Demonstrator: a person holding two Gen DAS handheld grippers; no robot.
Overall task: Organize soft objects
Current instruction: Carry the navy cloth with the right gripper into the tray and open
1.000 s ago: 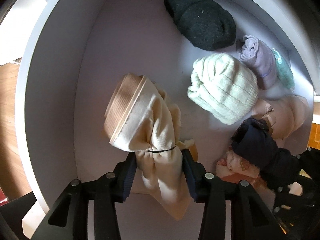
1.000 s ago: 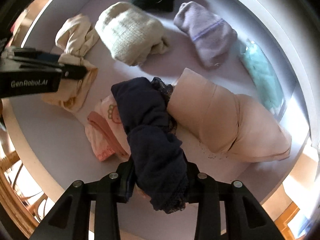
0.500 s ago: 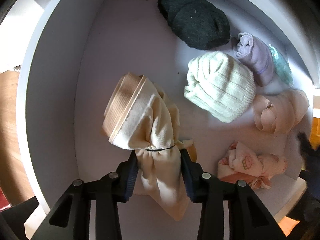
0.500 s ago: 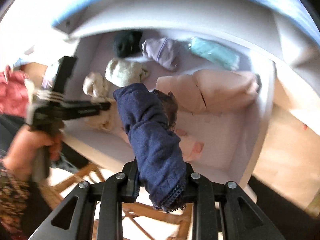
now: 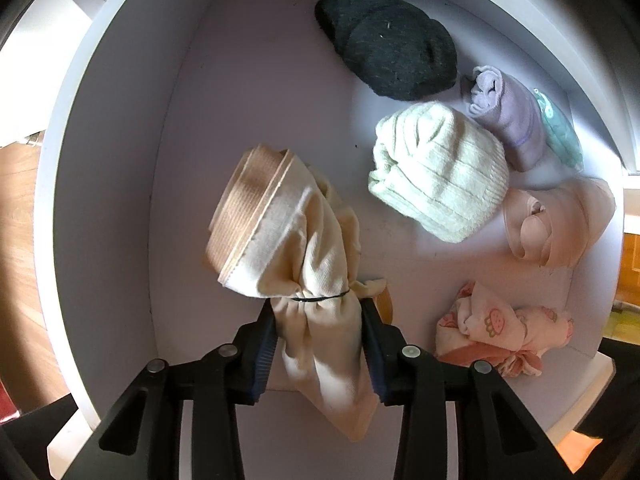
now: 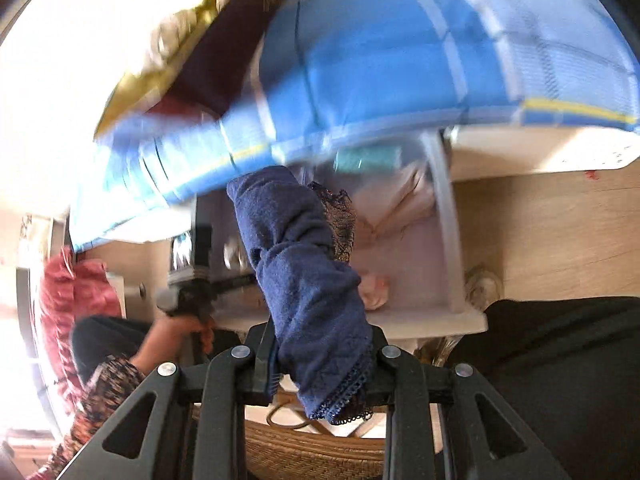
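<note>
My left gripper [image 5: 320,344] points straight down into a white drawer [image 5: 120,160] and is shut on a cream rolled garment [image 5: 304,248] with a tan waistband, tied by a thin black band. My right gripper [image 6: 320,364] is shut on a navy rolled garment [image 6: 304,280] with dark lace trim, held high above the drawer [image 6: 444,220]. In that blurred view a person's hand [image 6: 176,332] holds the left gripper's handle at the drawer's left.
In the drawer lie a dark knit roll [image 5: 388,60], a pale green knit roll [image 5: 440,172], a lilac roll [image 5: 508,116], a teal piece [image 5: 560,132], a peach roll [image 5: 556,224] and a pink printed bundle [image 5: 504,332]. A blue checked bedcover [image 6: 400,60] hangs above it; wooden floor [image 6: 552,232] lies to the right.
The right gripper has risen out of the drawer with the navy garment and rolled, so the drawer now looks small and far. The left gripper kept still on the cream garment.
</note>
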